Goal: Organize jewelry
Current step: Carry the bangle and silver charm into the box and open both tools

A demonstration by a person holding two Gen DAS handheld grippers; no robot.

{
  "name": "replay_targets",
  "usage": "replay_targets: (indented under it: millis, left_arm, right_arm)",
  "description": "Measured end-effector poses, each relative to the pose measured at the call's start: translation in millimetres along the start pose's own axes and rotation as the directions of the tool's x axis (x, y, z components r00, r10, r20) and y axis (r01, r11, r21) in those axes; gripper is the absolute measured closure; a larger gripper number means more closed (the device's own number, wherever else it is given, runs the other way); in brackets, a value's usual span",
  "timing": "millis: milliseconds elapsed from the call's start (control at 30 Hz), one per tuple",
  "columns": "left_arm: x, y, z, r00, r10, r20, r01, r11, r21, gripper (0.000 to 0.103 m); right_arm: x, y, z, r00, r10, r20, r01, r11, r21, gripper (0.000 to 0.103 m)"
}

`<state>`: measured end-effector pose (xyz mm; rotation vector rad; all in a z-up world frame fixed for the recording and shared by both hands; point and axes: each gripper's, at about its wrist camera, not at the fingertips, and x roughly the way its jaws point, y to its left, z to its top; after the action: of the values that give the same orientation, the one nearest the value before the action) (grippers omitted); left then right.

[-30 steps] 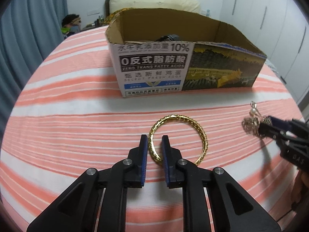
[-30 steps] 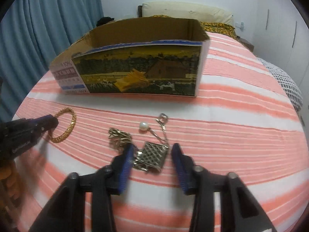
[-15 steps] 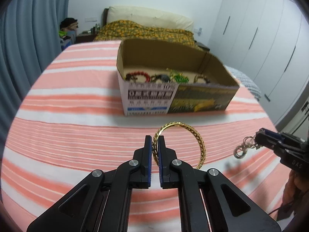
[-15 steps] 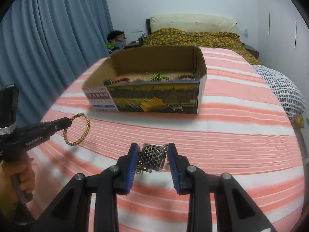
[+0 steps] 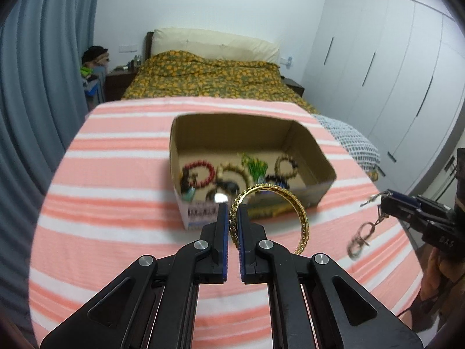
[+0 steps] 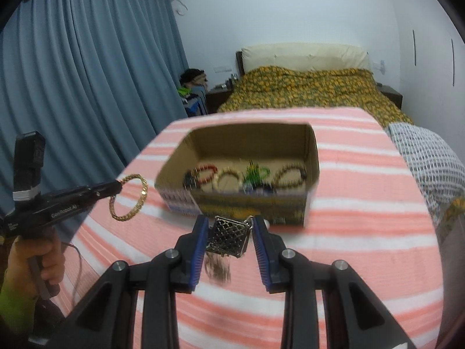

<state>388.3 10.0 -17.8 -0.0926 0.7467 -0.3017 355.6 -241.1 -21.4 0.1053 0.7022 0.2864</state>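
Observation:
My left gripper (image 5: 233, 216) is shut on a gold bangle (image 5: 300, 215) and holds it in the air in front of the open cardboard box (image 5: 319, 157). The bangle also shows in the right wrist view (image 6: 136, 200). My right gripper (image 6: 231, 226) is shut on a silver lattice pendant (image 6: 228, 237) with a chain hanging below it, lifted above the striped cloth. The chain dangles in the left wrist view (image 5: 361, 238). The box (image 6: 311, 157) holds several bead bracelets (image 5: 200, 173).
The box stands on a table with a pink and white striped cloth (image 5: 116, 174). Behind it is a bed with a yellow patterned cover (image 5: 209, 75). Blue curtains (image 6: 87, 87) hang at the left, white wardrobes (image 5: 392, 72) at the right.
Both grippers have risen well above the table with their pieces and now look down into the box. The bangle and the pendant left the cloth.

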Motion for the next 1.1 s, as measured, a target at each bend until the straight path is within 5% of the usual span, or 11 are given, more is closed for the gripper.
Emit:
replay_targets:
  millis: [467, 1000, 1067, 1100]
  left_arm:
    - [64.2, -3.9, 70.3, 0.998, 0.036, -0.048, -0.035, 0.999, 0.022, 0.099]
    - [149.9, 0.4, 68.6, 0.985, 0.086, -0.149, -0.083, 0.996, 0.026, 0.099]
    - [155.2, 0.2, 65.9, 0.983, 0.094, -0.157, -0.089, 0.995, 0.037, 0.095]
    - [157.0, 0.5, 64.6, 0.982, 0.102, -0.161, -0.097, 0.994, 0.039, 0.091]
  right_arm:
    - [62.1, -9.5, 88.6, 0.999, 0.04, -0.005, -0.04, 0.999, 0.011, 0.071]
    - [159.9, -32.9, 75.4, 0.987, 0.001, -0.158, 0.006, 0.999, 0.044, 0.071]
    - [165.7, -36.2, 69.9, 0.986, -0.019, -0.166, 0.027, 0.999, 0.046, 0.069]
    - [167.2, -37.5, 68.7, 0.986, -0.021, -0.165, 0.03, 0.998, 0.052, 0.058]
